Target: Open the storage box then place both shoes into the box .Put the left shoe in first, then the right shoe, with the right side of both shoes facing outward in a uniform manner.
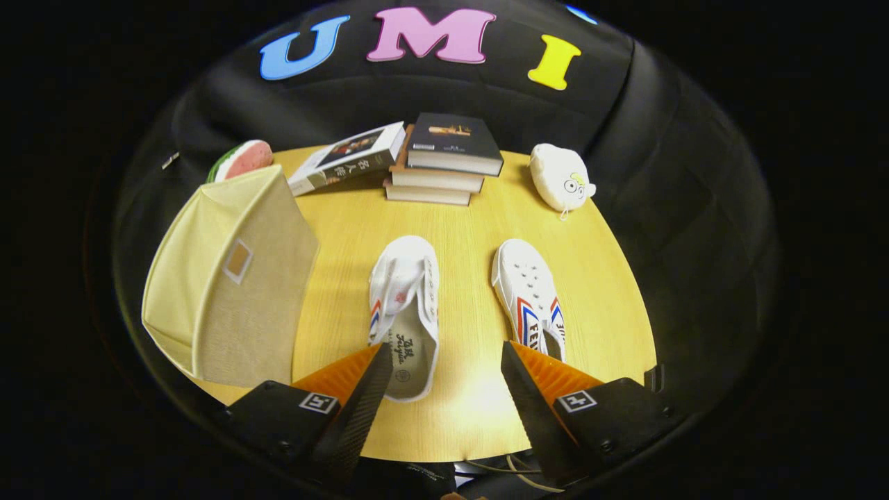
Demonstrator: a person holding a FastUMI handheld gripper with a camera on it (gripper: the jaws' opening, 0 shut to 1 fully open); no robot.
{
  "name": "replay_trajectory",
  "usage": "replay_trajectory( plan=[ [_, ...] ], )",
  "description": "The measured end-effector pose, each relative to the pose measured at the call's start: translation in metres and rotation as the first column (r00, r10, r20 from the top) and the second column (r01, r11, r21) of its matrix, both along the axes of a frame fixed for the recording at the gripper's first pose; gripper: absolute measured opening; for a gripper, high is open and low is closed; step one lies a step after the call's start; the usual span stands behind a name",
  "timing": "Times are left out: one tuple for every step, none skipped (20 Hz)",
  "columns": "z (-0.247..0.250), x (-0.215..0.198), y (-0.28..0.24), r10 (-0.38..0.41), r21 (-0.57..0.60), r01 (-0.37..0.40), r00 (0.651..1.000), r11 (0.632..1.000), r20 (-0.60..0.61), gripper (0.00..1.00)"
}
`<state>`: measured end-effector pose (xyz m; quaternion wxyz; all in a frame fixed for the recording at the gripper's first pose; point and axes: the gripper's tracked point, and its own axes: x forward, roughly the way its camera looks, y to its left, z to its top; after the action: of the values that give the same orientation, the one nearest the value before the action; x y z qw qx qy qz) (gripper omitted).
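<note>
Tongs point(444, 378) spread wide, empty, above worktop point(479, 417). Closed box point(233, 278) lies left of the fingers, mid-left of frame; shoes point(406, 305) point away lengthwise, between and ahead.

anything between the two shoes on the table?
No. In the gripper view a strip of bare table separates the left shoe and right shoe. The open gripper hovers above that gap, holding nothing.
</note>
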<state>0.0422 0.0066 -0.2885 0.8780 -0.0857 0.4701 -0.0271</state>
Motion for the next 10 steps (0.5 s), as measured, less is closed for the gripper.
replay_trajectory(
  plan=[
    [-0.011, 0.002, -0.002, 0.008, -0.011, -0.008, 1.000, 1.000, -0.029, 0.99],
    [-0.021, 0.004, -0.004, 0.010, -0.011, -0.011, 0.999, 1.000, -0.049, 0.99],
    [-0.029, 0.009, -0.004, 0.012, -0.011, -0.012, 0.998, 1.000, -0.056, 0.99],
    [-0.036, 0.016, -0.006, 0.018, -0.019, -0.019, 0.998, 1.000, -0.059, 0.99],
    [-0.042, 0.024, -0.008, 0.026, -0.031, -0.028, 0.998, 0.999, -0.059, 0.99],
    [-0.047, 0.031, -0.009, 0.035, -0.038, -0.038, 0.997, 0.999, -0.061, 0.99],
    [-0.053, 0.038, -0.009, 0.043, -0.037, -0.045, 0.997, 0.998, -0.065, 0.99],
    [-0.059, 0.046, -0.010, 0.045, -0.039, -0.047, 0.997, 0.998, -0.064, 0.99],
    [-0.066, 0.052, -0.010, 0.045, -0.032, -0.047, 0.997, 0.998, -0.067, 0.99],
    [-0.071, 0.058, -0.009, 0.038, -0.016, -0.039, 0.997, 0.999, -0.072, 0.96]
  ],
)
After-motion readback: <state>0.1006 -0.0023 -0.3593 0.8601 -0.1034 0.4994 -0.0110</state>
